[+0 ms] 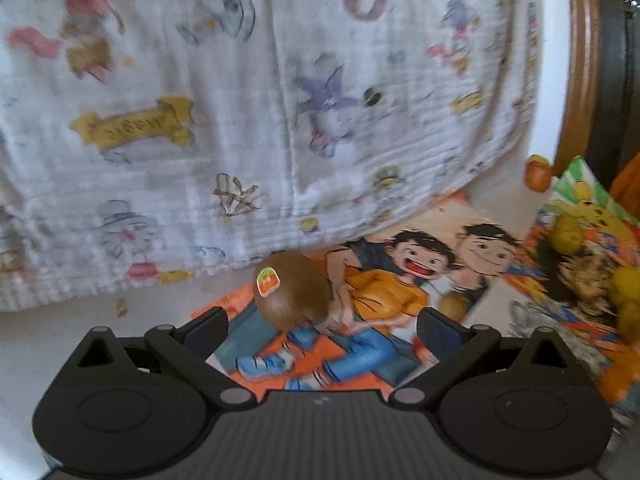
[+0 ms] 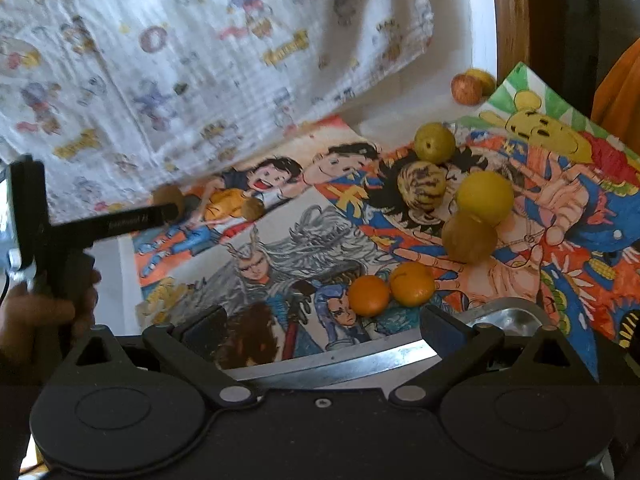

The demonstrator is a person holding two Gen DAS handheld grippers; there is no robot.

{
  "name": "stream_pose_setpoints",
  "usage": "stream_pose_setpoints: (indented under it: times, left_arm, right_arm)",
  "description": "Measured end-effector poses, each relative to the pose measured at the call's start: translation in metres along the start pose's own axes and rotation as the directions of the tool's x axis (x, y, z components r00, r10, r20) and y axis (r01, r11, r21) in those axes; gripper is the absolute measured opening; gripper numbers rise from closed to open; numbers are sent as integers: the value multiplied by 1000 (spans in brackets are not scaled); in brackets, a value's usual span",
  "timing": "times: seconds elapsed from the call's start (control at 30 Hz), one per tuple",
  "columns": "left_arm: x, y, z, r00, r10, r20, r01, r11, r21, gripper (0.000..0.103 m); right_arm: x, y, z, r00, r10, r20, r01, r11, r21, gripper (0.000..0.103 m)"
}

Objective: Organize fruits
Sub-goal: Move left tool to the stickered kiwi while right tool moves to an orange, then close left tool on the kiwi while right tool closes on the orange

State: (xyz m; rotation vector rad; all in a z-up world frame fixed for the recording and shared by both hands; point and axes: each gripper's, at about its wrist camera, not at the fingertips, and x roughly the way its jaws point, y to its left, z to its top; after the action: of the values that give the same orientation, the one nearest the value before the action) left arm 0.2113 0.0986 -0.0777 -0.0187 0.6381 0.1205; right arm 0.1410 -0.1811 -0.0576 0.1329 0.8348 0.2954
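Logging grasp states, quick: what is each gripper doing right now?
Left gripper: open, empty, kiwi just ahead.
Right gripper: open, empty.

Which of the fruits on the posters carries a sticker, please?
The brown kiwi just ahead of the open left gripper; its orange-green sticker sets it apart from the bare oranges and yellow fruits.

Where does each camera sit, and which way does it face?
Left wrist: on the left hand-held gripper, looking down and forward at a kiwi lying on a cartoon poster; only its open fingers show.
Right wrist: on the right hand-held gripper, facing fruit on posters, two oranges nearest; open fingers, plus a hand holding the left hand-held gripper.
Shared: the kiwi, the poster, the printed cloth.
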Motion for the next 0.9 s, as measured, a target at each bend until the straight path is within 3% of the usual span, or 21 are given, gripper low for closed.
stream_pose_setpoints:
  times: [0.23, 0.5, 0.9]
  left_arm:
    - [48, 4, 7, 999, 37, -27, -38, 999, -13, 103]
    - [73, 6, 8, 997, 63, -37, -64, 998, -15, 102]
    - [89, 8, 8, 996, 61, -63, -62, 998, -12, 78]
  right_arm:
    - [26, -5, 8, 999, 9, -39, -9, 1000, 4, 102]
    - [51, 2, 10, 995, 40, -87, -41, 999, -18, 102]
    - [64, 5, 14, 994, 48, -102, -50, 999, -18, 102]
